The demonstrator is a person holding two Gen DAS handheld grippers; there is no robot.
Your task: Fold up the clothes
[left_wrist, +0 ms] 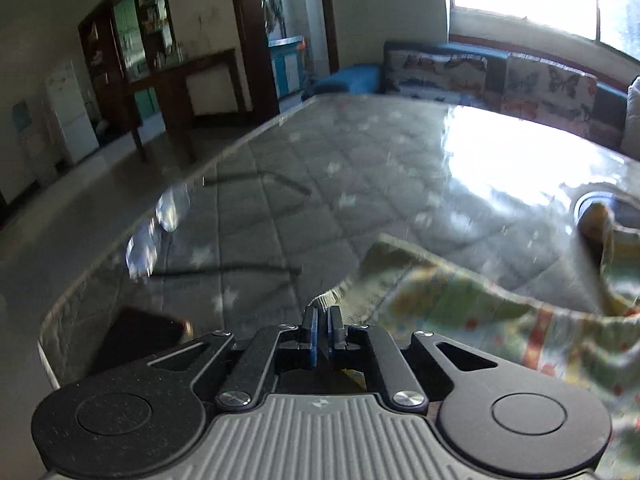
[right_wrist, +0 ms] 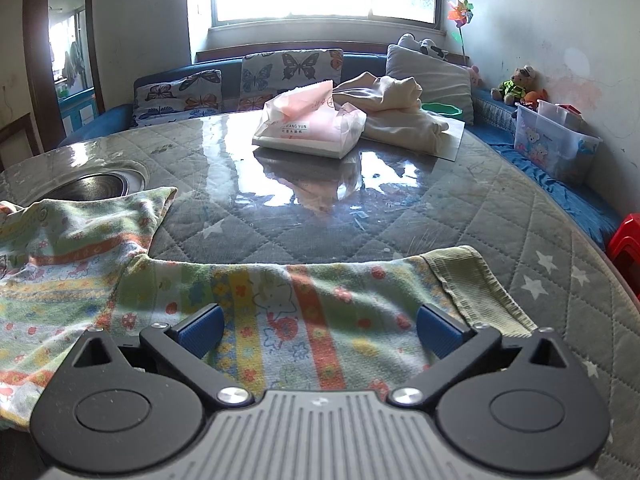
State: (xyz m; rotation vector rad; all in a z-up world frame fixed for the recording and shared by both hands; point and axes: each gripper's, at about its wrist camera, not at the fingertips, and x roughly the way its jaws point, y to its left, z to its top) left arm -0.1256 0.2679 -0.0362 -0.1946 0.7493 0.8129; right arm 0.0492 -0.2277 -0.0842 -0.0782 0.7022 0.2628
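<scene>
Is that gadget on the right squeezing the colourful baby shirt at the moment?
No, the right gripper has its blue fingers spread wide apart above the patterned garment, gripping nothing.

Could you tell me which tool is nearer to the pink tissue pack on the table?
Right. The right tool faces the pink tissue pack across the patterned garment; the left tool doesn't see it.

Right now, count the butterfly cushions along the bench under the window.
2 show in the right wrist view: one butterfly cushion toward the left of the bench, another beside it, nearer the middle. The tissue pack and cream cloth may hide more.
</scene>
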